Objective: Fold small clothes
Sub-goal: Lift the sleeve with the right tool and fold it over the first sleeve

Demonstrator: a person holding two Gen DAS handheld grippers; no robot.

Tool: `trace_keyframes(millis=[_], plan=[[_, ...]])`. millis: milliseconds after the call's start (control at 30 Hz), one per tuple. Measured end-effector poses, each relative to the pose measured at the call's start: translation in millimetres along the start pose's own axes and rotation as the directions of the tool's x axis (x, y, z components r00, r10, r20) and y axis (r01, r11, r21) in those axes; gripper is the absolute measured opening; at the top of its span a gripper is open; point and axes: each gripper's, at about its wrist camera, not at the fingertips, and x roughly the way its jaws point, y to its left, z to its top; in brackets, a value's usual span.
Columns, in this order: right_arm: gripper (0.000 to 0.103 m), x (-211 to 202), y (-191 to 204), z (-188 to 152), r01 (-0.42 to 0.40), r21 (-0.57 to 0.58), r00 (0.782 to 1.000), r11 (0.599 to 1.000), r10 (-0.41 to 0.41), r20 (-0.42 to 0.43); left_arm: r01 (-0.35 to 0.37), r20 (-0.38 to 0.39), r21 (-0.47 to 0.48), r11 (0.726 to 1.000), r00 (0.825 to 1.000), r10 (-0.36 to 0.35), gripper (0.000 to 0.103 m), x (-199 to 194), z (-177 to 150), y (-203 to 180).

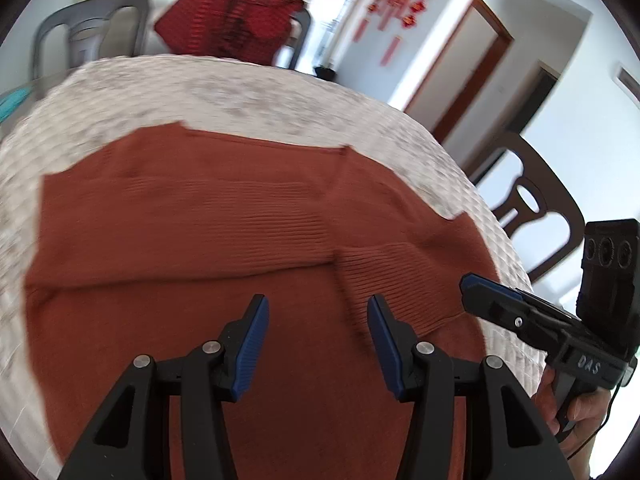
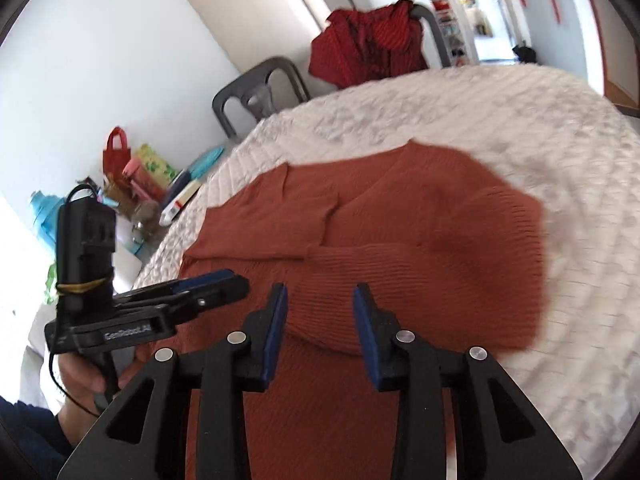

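Both grippers' fingers stand apart, gripping nothing: left gripper (image 1: 318, 306) and right gripper (image 2: 320, 294) hover above the rust sweater (image 1: 200, 208), spread flat on the white-quilted table (image 2: 480, 112).

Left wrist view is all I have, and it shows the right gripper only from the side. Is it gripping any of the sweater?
Observer: No. In the right wrist view the right gripper has its jaws open with nothing pinched between the pads. It points down at the folded sleeve of the rust sweater.
Operator: Good. Off the table's left edge I get only a teal blur. What is there?
Observer: Clutter beside the white tablecloth: a small red tote bag, a blue bottle and some boxes and packets.
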Motion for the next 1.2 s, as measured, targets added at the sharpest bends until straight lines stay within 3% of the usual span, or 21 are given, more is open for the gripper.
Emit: trace_keyframes(millis=[133,200,267,367,467,633,833,933,1067,1200], plan=[[0.035,-17.6,-13.4,-9.5,0.034,0.024,0.999,0.999,-0.035,0.035,0.056,-0.067,0.04,0.998,0.996,-0.053,0.053,25.7,6.2,-18.4],[0.035,-25.2,-19.3,-13.9,0.029,0.043,0.999,0.999,-0.031,0.044,0.048,-0.073,0.069,0.997,0.996,-0.043,0.045,33.3,5.1,-26.6],[0.035,-29.4,-24.7,-17.5,0.032,0.057,0.998,0.998,-0.035,0.052,0.041,-0.08,0.106,0.994,0.996,-0.032,0.02,37.4,4.5,-34.8],[0.035,-34.6,-32.1,-22.8,0.027,0.074,0.998,0.997,-0.031,0.058,0.04,-0.062,0.141,0.989,0.998,-0.031,0.005,36.9,7.3,-41.8],[0.035,-33.7,-36.7,-23.7,0.021,0.091,0.998,0.996,-0.026,0.061,0.088,0.0,0.157,0.984,0.996,-0.089,0.005,21.4,19.9,-46.0],[0.035,-31.5,-36.8,-18.8,0.027,0.09,0.997,0.996,-0.033,0.065,0.082,0.118,0.129,0.988,0.988,-0.097,0.005,-2.6,46.2,-28.1],[0.035,-15.6,-37.5,-9.0,0.073,0.076,0.996,0.994,-0.076,0.046,-0.023,0.042,0.008,1.0,0.999,0.023,0.005,19.3,48.5,27.0],[0.035,-7.6,-38.7,-6.2,0.094,0.07,0.995,0.993,-0.096,0.026,-0.027,0.014,-0.029,0.999,1.0,0.027,0.006,25.8,40.3,41.4],[0.035,-7.1,-37.0,-3.5,0.091,0.058,0.995,0.994,-0.093,0.035,-0.013,0.012,-0.032,0.999,1.0,0.013,0.007,20.7,36.6,43.9],[0.034,-0.7,-40.1,3.6,0.151,0.045,0.987,0.988,-0.153,0.044,-0.067,0.057,-0.008,0.998,0.996,0.067,0.01,7.9,38.8,40.5]])
